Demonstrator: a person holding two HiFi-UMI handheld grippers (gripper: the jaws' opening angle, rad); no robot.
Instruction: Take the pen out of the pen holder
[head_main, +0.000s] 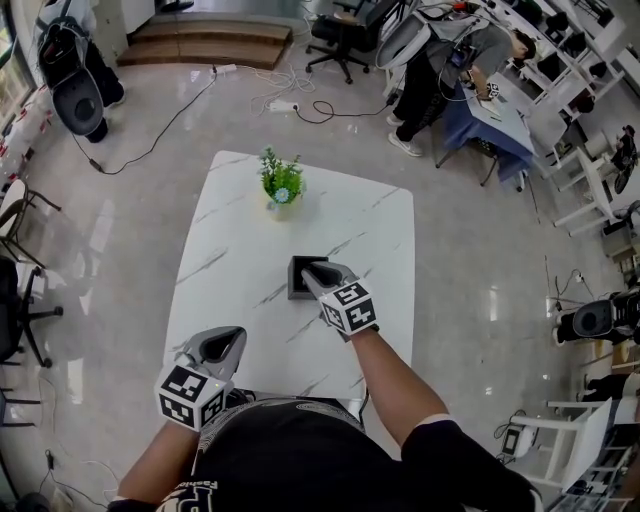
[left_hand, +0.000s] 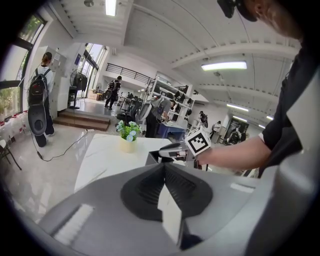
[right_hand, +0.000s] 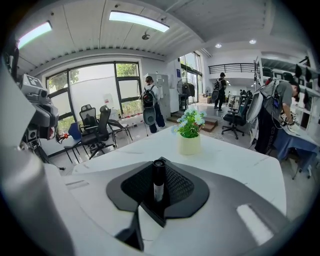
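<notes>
— Big open workroom, shiny floor, people busy at desks in the back, and in the middle a white table (head_main: 235, 215) with only a potted plant (head_main: 281, 183) and the black pen holder (head_main: 297, 283) on it. Where's the pen?

— In the right claw (head_main: 320, 270). It sits right over the mouth of the pen holder, clenched on the pen (right_hand: 158, 181), which stands upright between the jaws. I can't see its lower end, so I can't say whether it's clear of the rim yet.

— And the other one?

— The left claw (head_main: 230, 340) hangs near the table's front edge, well apart from the pen holder, pinched together on nothing.

— So nothing is steadying the pen holder.

— That's what worries me. It looks light. If the pen comes up at a slant and rubs the inner wall, I'd guess the pen holder lifts with it or tips over on that slick top.

— Could the pen slip?

— Possibly. It's smooth and round, and the jaws catch it near the top. A quick jerk could turn it in the grip or let it drop back in.

— And the plant?

— Near, just beyond the pen holder. A forward swing might clip it; straight up looks safest.
</notes>
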